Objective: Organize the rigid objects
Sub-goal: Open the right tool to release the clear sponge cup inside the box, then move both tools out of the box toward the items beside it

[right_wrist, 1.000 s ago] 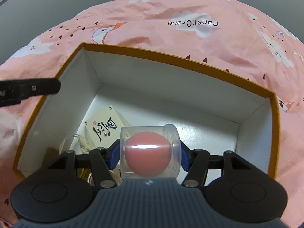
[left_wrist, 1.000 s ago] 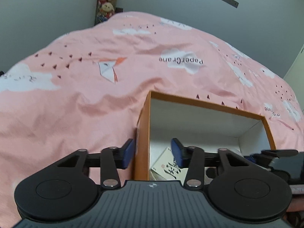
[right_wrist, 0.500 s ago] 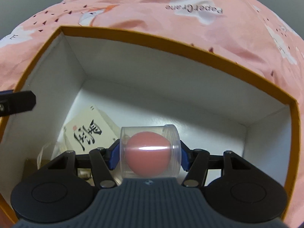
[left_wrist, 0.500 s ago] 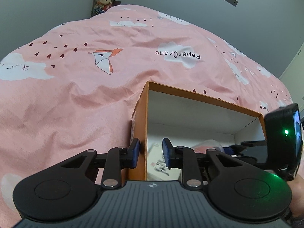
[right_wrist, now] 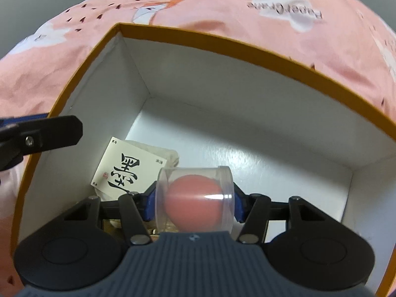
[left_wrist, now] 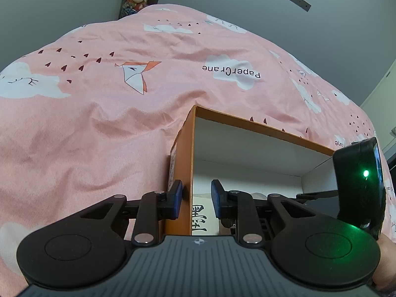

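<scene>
The left gripper (left_wrist: 195, 199) straddles the box's (left_wrist: 184, 153) left wall, one blue pad outside it and one inside, with a gap remaining on the inner side; whether the outer pad touches the wall is hard to tell. The right gripper (right_wrist: 195, 198) reaches down inside the box, its pads pressed against both sides of a clear container (right_wrist: 195, 196).
</scene>
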Demonstrator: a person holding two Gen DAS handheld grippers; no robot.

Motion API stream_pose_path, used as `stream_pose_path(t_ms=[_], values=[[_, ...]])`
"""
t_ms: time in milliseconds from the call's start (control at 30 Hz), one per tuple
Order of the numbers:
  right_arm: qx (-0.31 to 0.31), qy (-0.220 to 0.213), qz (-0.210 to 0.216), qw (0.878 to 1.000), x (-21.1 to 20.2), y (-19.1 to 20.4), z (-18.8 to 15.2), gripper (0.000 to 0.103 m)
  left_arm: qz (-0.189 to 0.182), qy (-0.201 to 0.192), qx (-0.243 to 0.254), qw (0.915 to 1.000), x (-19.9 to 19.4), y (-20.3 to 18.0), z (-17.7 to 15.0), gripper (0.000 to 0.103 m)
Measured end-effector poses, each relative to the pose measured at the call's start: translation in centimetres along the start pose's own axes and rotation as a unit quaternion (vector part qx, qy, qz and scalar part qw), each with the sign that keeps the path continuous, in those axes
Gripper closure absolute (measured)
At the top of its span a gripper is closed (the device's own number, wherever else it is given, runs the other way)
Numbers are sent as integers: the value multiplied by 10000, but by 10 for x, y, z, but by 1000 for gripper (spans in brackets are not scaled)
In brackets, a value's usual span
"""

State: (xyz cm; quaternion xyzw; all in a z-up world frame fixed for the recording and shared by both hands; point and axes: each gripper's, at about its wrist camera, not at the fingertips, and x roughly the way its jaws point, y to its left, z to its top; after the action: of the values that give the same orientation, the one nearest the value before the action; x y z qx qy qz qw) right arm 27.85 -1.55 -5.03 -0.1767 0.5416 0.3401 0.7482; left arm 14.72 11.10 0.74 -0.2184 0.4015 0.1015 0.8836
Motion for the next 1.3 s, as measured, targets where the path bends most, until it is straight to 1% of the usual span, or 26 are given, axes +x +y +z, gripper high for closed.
stream_pose_path(t_ms=[133, 167, 267, 400, 467, 600, 667, 733, 767, 900, 967, 1067, 1167, 1300], values=[[388, 81, 196, 9990, 0, -7, -1, 43, 71, -63, 39, 9999, -1, -3, -3, 75], [462, 99, 245, 9986, -1, -8, -2, 41, 95, -85, 62, 9999, -1, -4, -4, 75], [639, 133, 353, 9972, -3, -10, -4, 40, 135, -119, 91, 9998, -2, -7, -6, 75], [1135, 236, 626, 9913, -4, -18, -7, 36, 171, -150, 100, 9997, -4, -9, -8, 75], [1231, 252, 641, 9900, -4, -19, -8, 36, 225, -189, 140, 9995, -6, -10, -10, 75], [1229, 212, 578, 9905, -5, -17, -12, 36, 297, -225, 227, 9990, -8, -13, -13, 75], [1172, 172, 505, 9917, -8, -16, -14, 30, 313, -238, 245, 9989, -9, -14, -13, 74], [1061, 133, 401, 9935, -11, -15, -15, 27, 362, -301, 293, 9985, -12, -16, -14, 72], [982, 102, 334, 9946, -14, -14, -16, 26, 419, -376, 344, 9978, -14, -18, -14, 70], [667, -157, 21, 9976, -29, -8, -23, 23, 681, -717, 555, 9935, -26, -28, -17, 67], [523, -329, -124, 9980, -40, -4, -28, 23, 716, -871, 641, 9916, -34, -33, -18, 65], [357, -596, -214, 9974, -57, 2, -38, 23, 749, -1092, 784, 9881, -47, -42, -20, 63], [229, -913, -255, 9952, -77, 9, -50, 23, 696, -1256, 921, 9853, -61, -49, -24, 60], [95, -1331, -332, 9905, -107, 21, -71, 23, 464, -1386, 1058, 9836, -78, -59, -32, 58]])
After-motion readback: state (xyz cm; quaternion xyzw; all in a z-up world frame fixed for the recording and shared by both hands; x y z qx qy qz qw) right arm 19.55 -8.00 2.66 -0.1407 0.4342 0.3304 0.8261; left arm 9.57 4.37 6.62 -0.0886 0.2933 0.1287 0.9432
